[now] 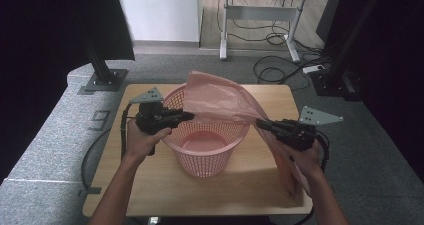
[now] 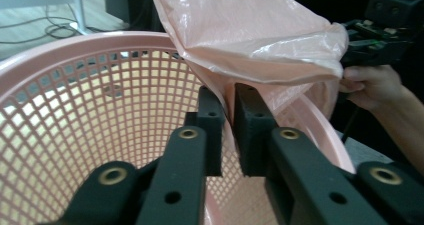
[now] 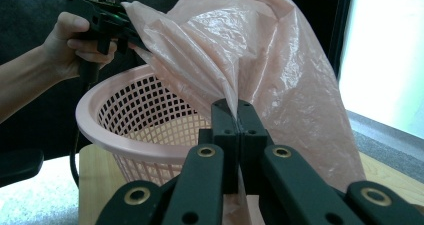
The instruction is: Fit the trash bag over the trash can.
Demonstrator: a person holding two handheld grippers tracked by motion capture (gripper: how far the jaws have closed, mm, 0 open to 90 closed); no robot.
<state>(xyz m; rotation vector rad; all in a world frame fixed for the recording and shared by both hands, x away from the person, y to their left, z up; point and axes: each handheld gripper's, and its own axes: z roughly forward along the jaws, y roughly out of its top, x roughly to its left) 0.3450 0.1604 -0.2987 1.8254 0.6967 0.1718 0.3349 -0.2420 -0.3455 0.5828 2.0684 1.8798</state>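
Observation:
A pink mesh basket [image 1: 207, 152] stands upright in the middle of the wooden table [image 1: 150, 185]. Above it, a thin pink plastic bag [image 1: 220, 102] is stretched between both grippers. My left gripper [image 1: 190, 116] sits over the basket's left rim, and its pads [image 2: 210, 115] pinch the bag's edge [image 2: 250, 30]. My right gripper [image 1: 259, 122] is just off the right rim, shut on the bag's other side [image 3: 260, 50], with the film caught between its pads [image 3: 223, 117]. The rest of the bag hangs down past the right hand toward the table. The basket [image 3: 130, 135] holds nothing.
A desk with white legs [image 1: 260, 15] stands at the back, with cables [image 1: 280, 70] on the grey floor beneath it. Black stand bases [image 1: 102, 80] flank the table's far corners, with dark curtains on both sides.

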